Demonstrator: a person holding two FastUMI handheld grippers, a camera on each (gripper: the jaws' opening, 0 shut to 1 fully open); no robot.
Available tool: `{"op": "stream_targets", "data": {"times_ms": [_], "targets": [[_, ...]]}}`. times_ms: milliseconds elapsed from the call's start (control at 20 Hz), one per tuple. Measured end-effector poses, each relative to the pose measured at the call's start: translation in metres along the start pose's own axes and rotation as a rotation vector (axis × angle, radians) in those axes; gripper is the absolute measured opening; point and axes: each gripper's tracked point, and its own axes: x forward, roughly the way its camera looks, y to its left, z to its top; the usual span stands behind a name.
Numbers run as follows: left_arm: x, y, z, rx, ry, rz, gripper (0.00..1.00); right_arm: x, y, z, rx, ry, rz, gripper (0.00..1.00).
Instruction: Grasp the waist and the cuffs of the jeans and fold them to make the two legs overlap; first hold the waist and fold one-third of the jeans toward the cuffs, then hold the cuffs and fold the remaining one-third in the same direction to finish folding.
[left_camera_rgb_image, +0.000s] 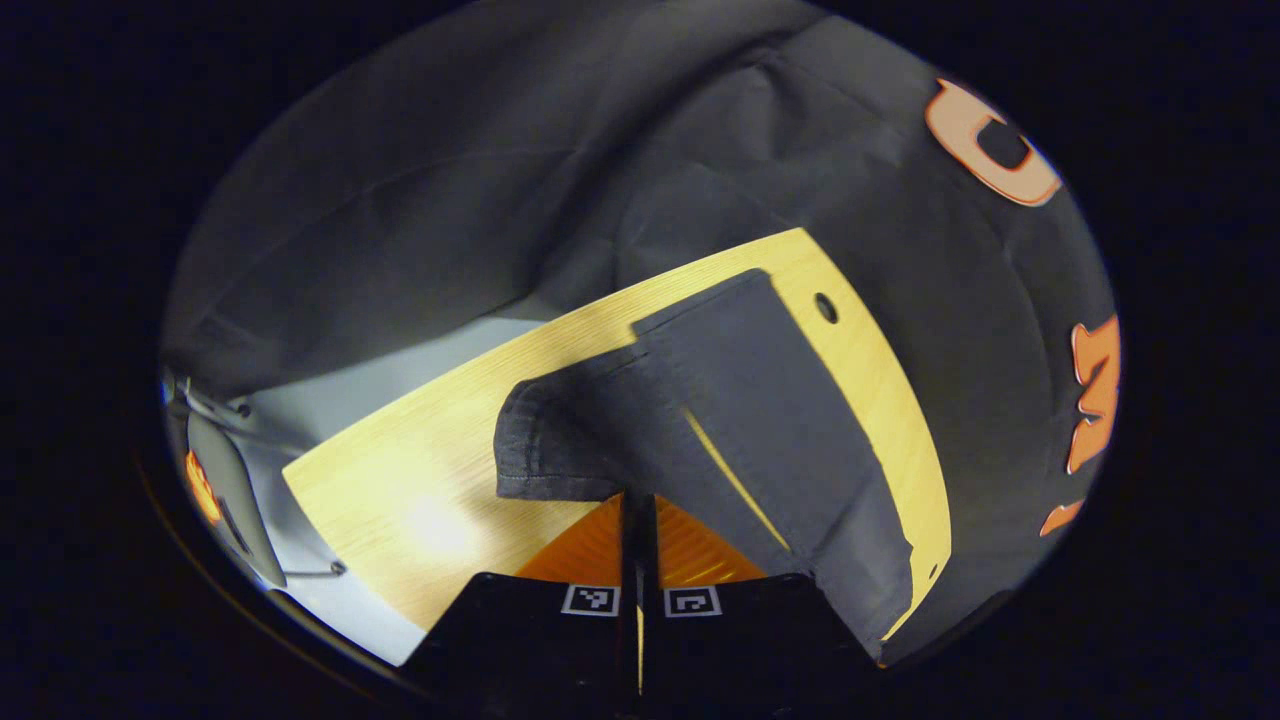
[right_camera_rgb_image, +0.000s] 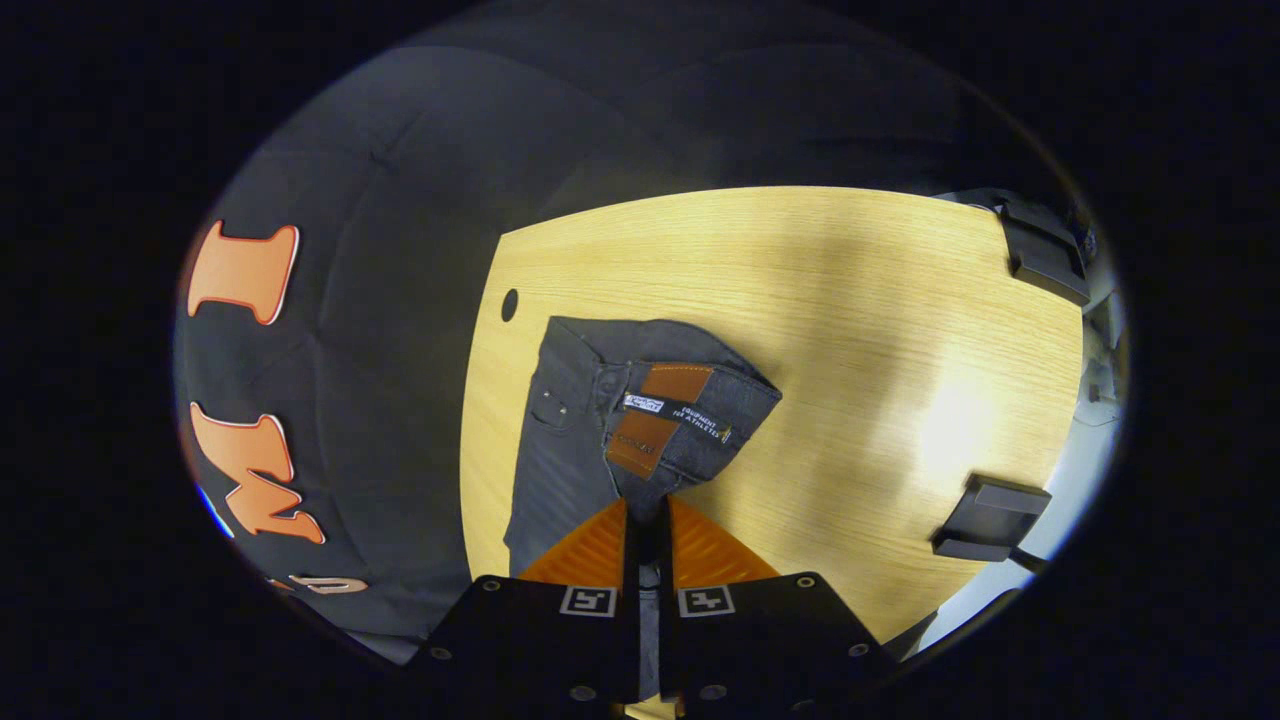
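Dark grey jeans (left_camera_rgb_image: 760, 400) lie on a light wooden table (left_camera_rgb_image: 400, 480). In the left gripper view a cuff end (left_camera_rgb_image: 560, 440) is lifted and curled over right in front of my left gripper (left_camera_rgb_image: 640, 512), whose fingers are shut on its edge. A thin strip of table shows between the two legs. In the right gripper view the waist (right_camera_rgb_image: 680, 410) is turned over, showing a brown leather patch (right_camera_rgb_image: 676, 382) and inner labels. My right gripper (right_camera_rgb_image: 648, 520) is shut on the waist cloth, which runs down between its fingers.
A round hole (right_camera_rgb_image: 509, 304) marks the table near the booth's black cloth wall. Two black blocks (right_camera_rgb_image: 990, 520) (right_camera_rgb_image: 1045, 255) sit at the table's right edge in the right gripper view. A pale floor and a stand (left_camera_rgb_image: 230, 480) lie beyond the table in the left gripper view.
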Motion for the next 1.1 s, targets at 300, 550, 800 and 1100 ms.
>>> {"op": "stream_targets", "data": {"times_ms": [300, 550, 800, 1100], "targets": [[0.01, -0.042, 0.046, 0.043, -0.039, -0.054, 0.02, -0.005, 0.05, 0.0, 0.05, -0.006, 0.037, 0.08], [0.038, -0.074, 0.074, 0.112, -0.011, -0.091, 0.01, 0.0, 0.083, -0.002, 0.035, -0.064, 0.019, 0.08], [0.047, -0.107, 0.102, 0.179, -0.015, -0.117, 0.01, 0.004, 0.107, 0.003, 0.013, -0.068, 0.001, 0.08], [0.071, -0.14, 0.126, 0.268, -0.077, -0.052, 0.01, 0.051, 0.124, 0.024, 0.009, -0.025, 0.004, 0.08]]}}
